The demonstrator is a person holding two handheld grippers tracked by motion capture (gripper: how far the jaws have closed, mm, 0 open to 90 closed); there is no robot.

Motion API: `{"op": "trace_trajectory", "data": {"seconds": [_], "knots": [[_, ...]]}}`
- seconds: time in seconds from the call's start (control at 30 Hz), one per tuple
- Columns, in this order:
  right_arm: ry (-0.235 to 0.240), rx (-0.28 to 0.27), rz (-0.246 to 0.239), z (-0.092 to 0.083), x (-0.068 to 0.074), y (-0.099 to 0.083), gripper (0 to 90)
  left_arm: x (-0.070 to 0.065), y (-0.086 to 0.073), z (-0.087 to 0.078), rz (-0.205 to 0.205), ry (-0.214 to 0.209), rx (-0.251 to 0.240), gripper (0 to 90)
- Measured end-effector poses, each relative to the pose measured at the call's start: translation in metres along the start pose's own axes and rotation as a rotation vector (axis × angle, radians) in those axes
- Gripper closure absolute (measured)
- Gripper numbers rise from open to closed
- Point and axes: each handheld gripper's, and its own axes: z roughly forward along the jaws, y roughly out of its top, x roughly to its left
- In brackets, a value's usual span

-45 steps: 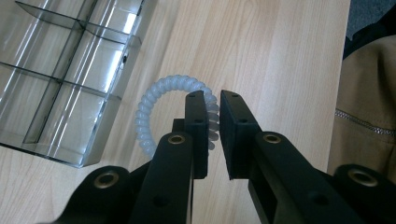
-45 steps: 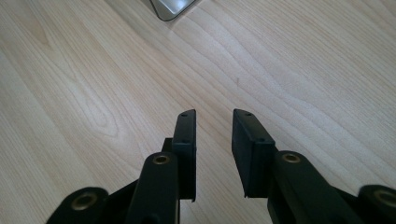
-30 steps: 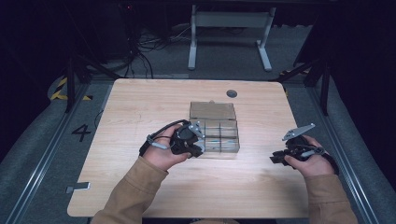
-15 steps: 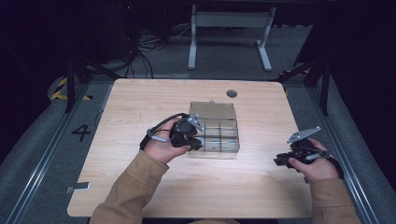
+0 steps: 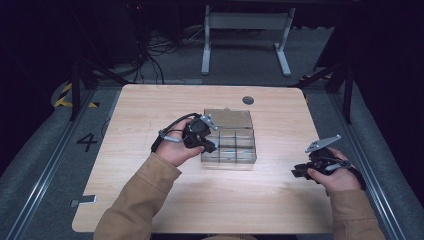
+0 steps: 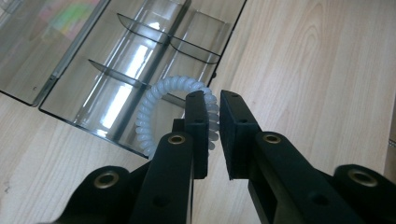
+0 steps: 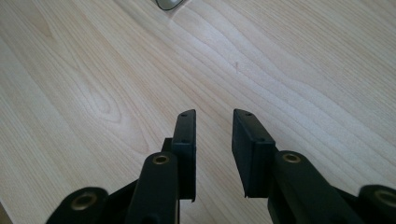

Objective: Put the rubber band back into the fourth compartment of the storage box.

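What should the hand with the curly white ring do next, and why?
Probably lower the left tool a little and open it. It is shut on the white coil ring, which hangs over a corner compartment of the clear divided box, so letting go should drop it in.

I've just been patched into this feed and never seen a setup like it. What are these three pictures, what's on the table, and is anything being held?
No robot here: a person sits at a wooden table with a hand-held two-jaw gripper in each hand. The high view looks down from above the person. In it, the left gripper is at the near left corner of a clear plastic box with dividers and an open lid, and the right gripper is off to the side over bare wood. The other two pictures come from cameras riding on the grippers, looking along their black jaws. In the left gripper view, the jaws are pinched on a white coil hair tie above the box. In the right gripper view, the jaws stand apart with nothing between them.
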Motion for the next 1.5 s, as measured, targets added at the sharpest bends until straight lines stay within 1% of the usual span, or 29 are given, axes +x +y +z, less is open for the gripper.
{"op": "trace_trajectory", "data": {"seconds": [0.03, 0.1, 0.2, 0.23, 0.27, 0.33, 0.4, 0.47, 0.5, 0.6, 0.7, 0.8, 0.83, 0.9, 1.07, 1.13, 1.2, 1.27, 1.4, 1.5], "knots": [[0.002, -0.001, -0.003, 0.000, 0.000, 0.001, 71.7, 0.000, 0.000, 0.000, 0.000, 0.000, 0.000, 82.4], [0.003, -0.003, 0.001, 0.000, 0.000, 0.002, 71.6, 0.004, 0.001, 0.002, -0.018, -0.006, -0.008, 82.4], [0.005, -0.005, -0.005, 0.000, 0.000, 0.002, 71.6, 0.010, 0.000, 0.004, -0.038, -0.010, -0.012, 82.4], [0.006, -0.005, -0.005, 0.000, 0.000, 0.003, 71.6, 0.012, 0.000, 0.005, -0.038, -0.008, -0.015, 82.4], [0.005, -0.006, -0.005, 0.000, 0.000, 0.003, 71.4, 0.014, -0.001, 0.005, -0.048, -0.011, -0.022, 82.4], [0.006, -0.004, -0.005, 0.000, 0.000, 0.003, 71.2, 0.017, -0.001, 0.006, -0.052, -0.016, -0.025, 82.4], [0.011, 0.001, -0.007, 0.001, 0.000, 0.003, 71.1, 0.022, -0.002, 0.009, -0.072, -0.023, -0.038, 82.4], [0.011, 0.001, -0.007, 0.001, -0.001, 0.003, 71.1, 0.026, -0.002, 0.010, -0.084, -0.032, -0.040, 82.4], [0.011, 0.001, -0.007, 0.001, -0.001, 0.003, 71.1, 0.026, -0.002, 0.010, -0.084, -0.032, -0.040, 82.4], [0.010, -0.002, -0.001, 0.000, -0.001, 0.003, 71.1, 0.031, -0.005, 0.012, -0.099, -0.045, -0.061, 82.4], [0.011, -0.001, -0.001, 0.001, -0.001, 0.002, 70.9, 0.032, -0.005, 0.013, -0.100, -0.046, -0.062, 82.4], [0.014, 0.003, 0.000, 0.002, -0.001, 0.002, 70.9, 0.030, -0.003, 0.015, -0.085, -0.045, -0.054, 82.4], [0.015, 0.003, 0.001, 0.002, -0.001, 0.002, 70.8, 0.030, -0.003, 0.018, -0.079, -0.049, -0.042, 82.4], [0.014, 0.001, 0.000, 0.001, -0.001, 0.002, 70.8, 0.031, -0.003, 0.020, -0.076, -0.043, -0.030, 82.4], [0.012, 0.001, 0.005, 0.001, -0.002, 0.001, 70.7, 0.030, -0.003, 0.024, -0.072, -0.050, -0.015, 82.4], [0.012, 0.001, 0.006, 0.001, -0.002, 0.001, 70.7, 0.029, -0.002, 0.027, -0.059, -0.049, -0.007, 82.4], [0.014, 0.001, 0.005, 0.001, -0.002, 0.001, 70.7, 0.028, 0.000, 0.031, -0.048, -0.047, 0.017, 82.4], [0.012, -0.001, 0.003, 0.001, -0.002, 0.001, 70.7, 0.027, 0.000, 0.033, -0.049, -0.049, 0.014, 82.4], [0.012, -0.001, 0.004, 0.000, -0.002, 0.000, 70.6, 0.028, 0.001, 0.037, -0.049, -0.075, 0.034, 82.4], [0.012, 0.000, 0.003, 0.001, -0.002, 0.000, 70.6, 0.029, 0.001, 0.040, -0.054, -0.078, 0.047, 82.4]]}}
